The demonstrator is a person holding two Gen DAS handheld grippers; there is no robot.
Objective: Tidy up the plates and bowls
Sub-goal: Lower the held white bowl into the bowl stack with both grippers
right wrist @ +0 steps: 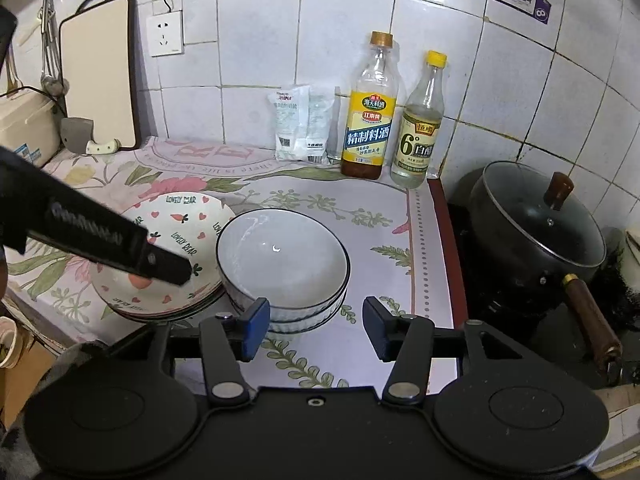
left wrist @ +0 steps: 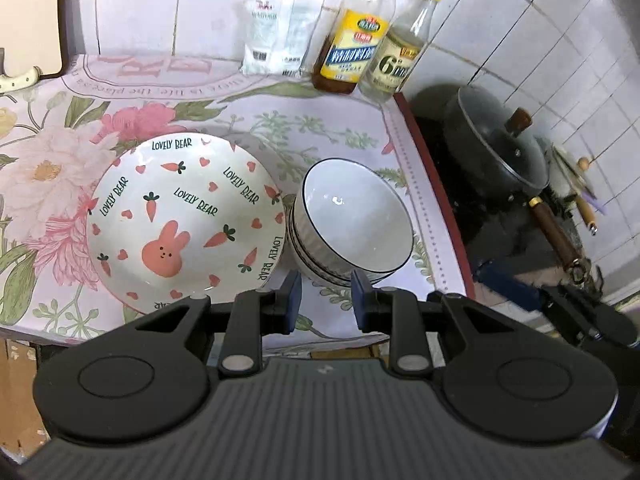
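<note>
The wall behind the counter is covered with square white glazed tiles (right wrist: pixel 260 32) with grey joints. On this wall, to the left, sits a white plastic power socket (right wrist: pixel 165 35), and a thin black cable goes up from it. Left of the socket a tall cream cutting board with a dark frame (right wrist: pixel 100 76) leans on the tiles. Below the socket, a flower-printed plastic cloth (right wrist: pixel 344 204) covers the counter. The light is soft and even.

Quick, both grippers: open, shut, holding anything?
Left gripper: open, empty.
Right gripper: open, empty, near the bowls.
</note>
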